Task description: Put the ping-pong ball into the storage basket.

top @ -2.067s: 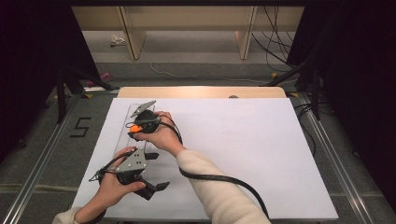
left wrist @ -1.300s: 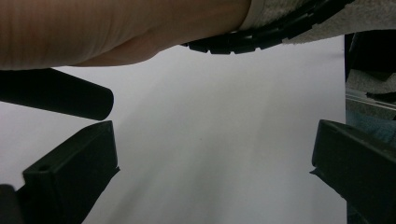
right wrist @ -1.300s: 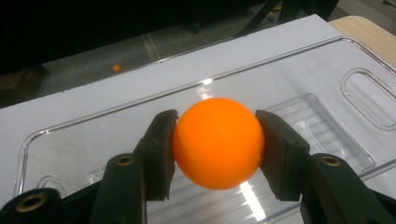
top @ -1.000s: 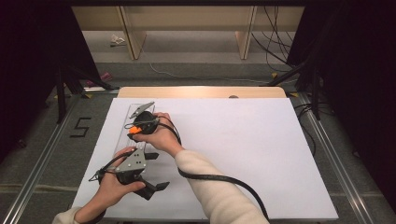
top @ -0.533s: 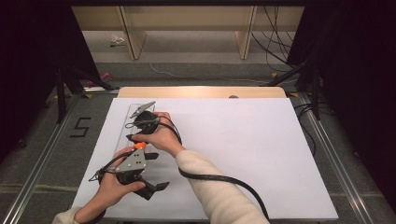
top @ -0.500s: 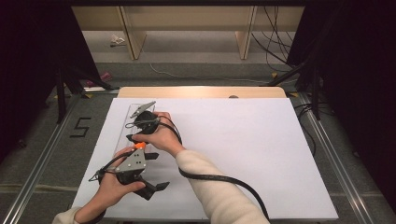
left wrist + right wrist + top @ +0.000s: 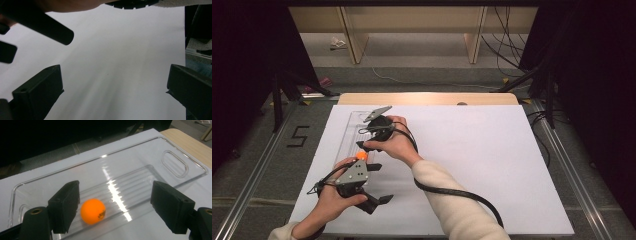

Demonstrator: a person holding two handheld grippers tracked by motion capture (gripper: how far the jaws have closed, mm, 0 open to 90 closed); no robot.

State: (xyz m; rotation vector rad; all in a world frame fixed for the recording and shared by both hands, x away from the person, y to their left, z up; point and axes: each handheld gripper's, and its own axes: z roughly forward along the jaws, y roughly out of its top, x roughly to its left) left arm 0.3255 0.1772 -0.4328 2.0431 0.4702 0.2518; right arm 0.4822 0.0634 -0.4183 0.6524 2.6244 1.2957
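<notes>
Resting in the clear tray [image 7: 175, 152] (ribbed floor), orange ball [image 7: 92, 211] lies free between right gripper [image 7: 113, 206] jaws, just opened. Left gripper [image 7: 112, 87] spread wide over white table [image 7: 120, 50].

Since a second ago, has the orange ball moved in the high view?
Yes. The orange ball now lies nearer the near end of the clear tray, out from under the right gripper, whose jaws have just been opening.

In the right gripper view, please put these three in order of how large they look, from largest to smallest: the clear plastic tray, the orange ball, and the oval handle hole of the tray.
1. Clear plastic tray: widest by far.
2. Oval handle hole and orange ball: they look about alike. The ball lies nearer the camera, so I cannot rank them surely.
</notes>
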